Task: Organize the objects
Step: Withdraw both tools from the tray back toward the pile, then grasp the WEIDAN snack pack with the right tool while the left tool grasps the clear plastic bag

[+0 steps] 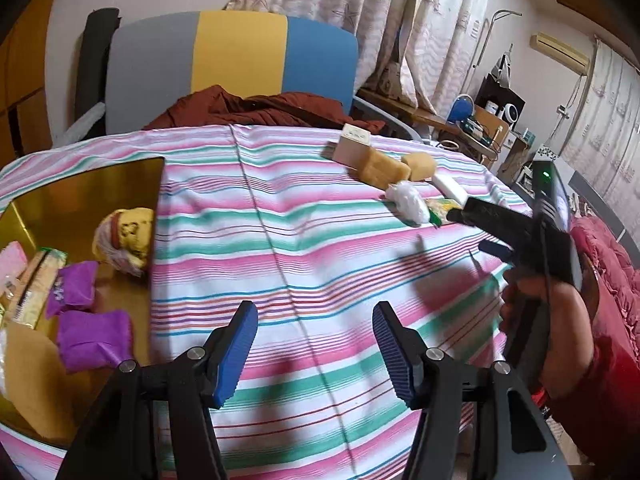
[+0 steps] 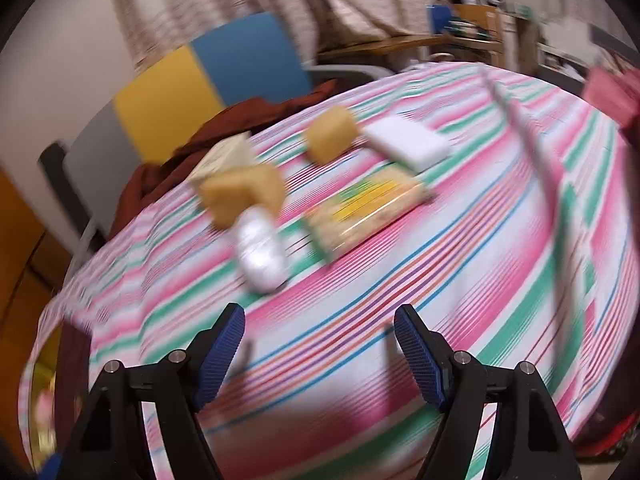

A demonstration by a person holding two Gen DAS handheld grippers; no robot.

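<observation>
1. Gold tray (image 1: 84,184): left of the left tongs (image 1: 316,344), lying on the striped tabletop (image 1: 280,240). It already holds two purple packets (image 1: 94,338), a green-and-cream pack (image 1: 34,284), a pink packet at the far edge and a yellow patterned bundle (image 1: 126,236).
2. Left tongs: jaws partly open, nothing between them, over bare cloth just right of the tray.
3. Right tongs (image 2: 320,354): jaws wide apart and empty, pointing down and forward at the loose pile. The view is blurred, so fine detail is uncertain.
4. Loose pile, still to be sorted: ahead of the right tongs and ahead-right of the left tongs, well apart from the tray.
   - small box (image 2: 222,158), farthest back on the left;
   - tan sponge block (image 2: 240,192) in front of it;
   - white crinkled packet (image 2: 260,256), nearest the right tongs, slightly left of their line, long axis running toward them;
   - yellow-green pack (image 2: 368,208), just right of it, long axis slanting up to the right;
   - second tan block (image 2: 330,134) behind;
   - white block (image 2: 406,142), farthest right.
5. Judgement: the right tongs are the nearer to the pile; the white packet is likeliest next, with the sponge block close behind it.
6. Surroundings: a grey, yellow and blue chair (image 1: 236,56) with brown cloth behind the tabletop; nothing blocks the approach.
</observation>
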